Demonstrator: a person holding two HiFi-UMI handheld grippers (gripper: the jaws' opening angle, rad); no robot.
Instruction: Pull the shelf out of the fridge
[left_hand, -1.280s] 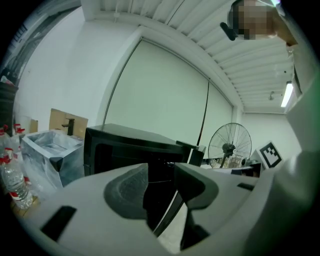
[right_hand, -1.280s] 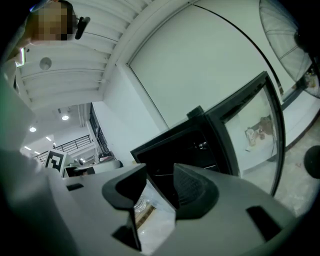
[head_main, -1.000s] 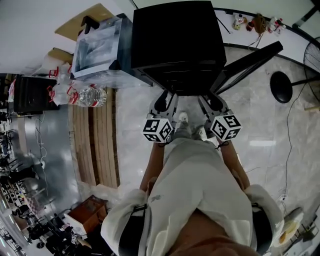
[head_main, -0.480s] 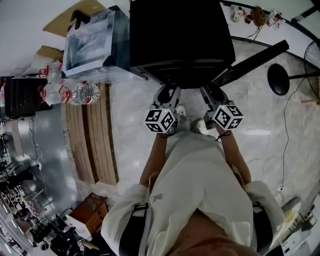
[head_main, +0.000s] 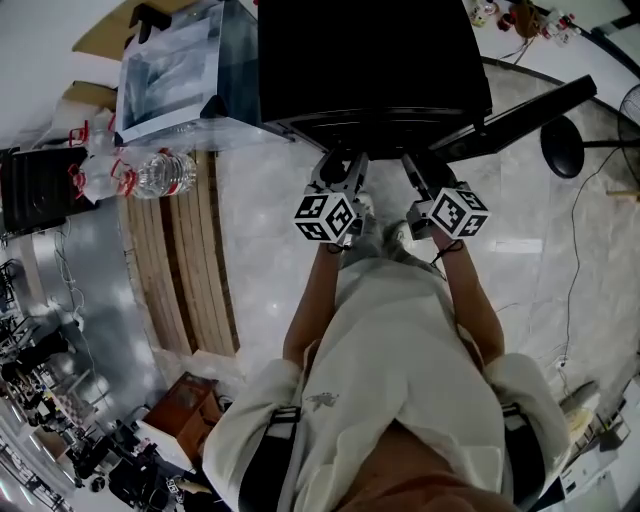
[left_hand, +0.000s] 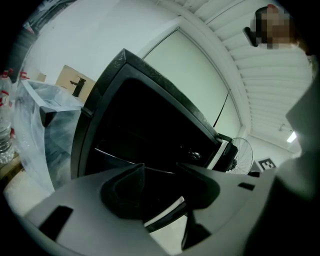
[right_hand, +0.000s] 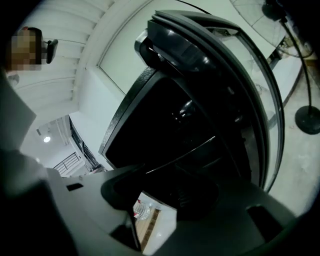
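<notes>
The black fridge (head_main: 370, 60) stands open, its door (head_main: 520, 110) swung out to the right. Both grippers reach into the dark opening at its front. The shelf shows only as a thin bright front edge (left_hand: 112, 155) in the left gripper view and again as the shelf edge (right_hand: 200, 148) in the right gripper view. The jaws of my left gripper (head_main: 340, 168) (left_hand: 160, 171) are opening, with that edge running across their gap. My right gripper (head_main: 418, 172) (right_hand: 157, 177) is opening too, its jaws either side of the same edge. No pad visibly presses on the shelf.
A bin lined with a clear bag (head_main: 170, 70) stands left of the fridge, with a water bottle (head_main: 160, 175) and wooden planks (head_main: 185, 260) beside it. A fan base (head_main: 565, 145) sits right of the door. The person's feet (head_main: 375, 235) are just below the grippers.
The head view has shifted, so the fridge and both grippers sit higher in the picture. Both grippers stay at the fridge's front opening, about as far in as before.
</notes>
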